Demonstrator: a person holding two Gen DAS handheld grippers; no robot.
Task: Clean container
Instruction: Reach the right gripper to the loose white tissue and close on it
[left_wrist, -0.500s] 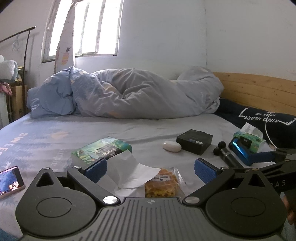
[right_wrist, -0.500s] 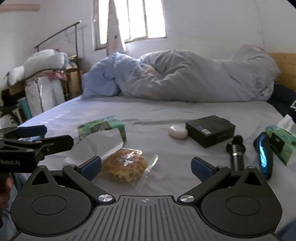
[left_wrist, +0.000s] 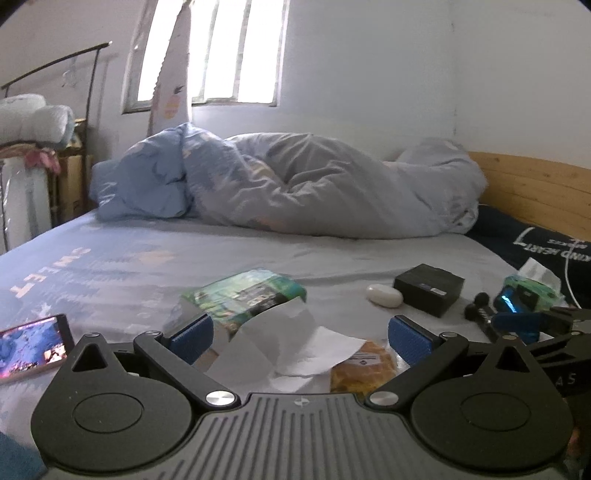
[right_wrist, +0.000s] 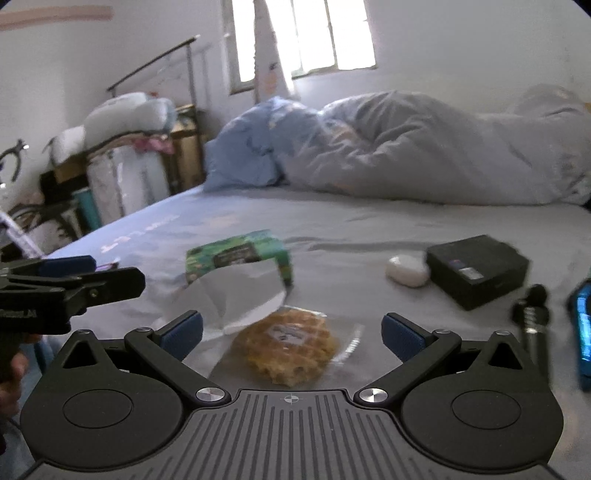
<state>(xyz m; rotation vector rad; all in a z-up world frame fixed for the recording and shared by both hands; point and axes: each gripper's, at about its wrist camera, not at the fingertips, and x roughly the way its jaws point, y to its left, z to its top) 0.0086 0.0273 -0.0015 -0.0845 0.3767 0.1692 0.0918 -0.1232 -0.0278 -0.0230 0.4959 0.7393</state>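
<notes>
Claws gape wide and empty: left claw (left_wrist: 299, 332) and right claw (right_wrist: 291, 328), low over the bed (right_wrist: 369, 229). The container is probably the black box (right_wrist: 476, 269), touching a white oval case (right_wrist: 408, 271). It looks stiff and light, best pinched across its flat sides.

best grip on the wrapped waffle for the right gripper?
Take the wrapped waffle across its round body, coming down from above: it lies flat on the bed, centred between the open fingers of the right hand-held gripper. Its thin clear wrapper edge looks slippery.
</notes>
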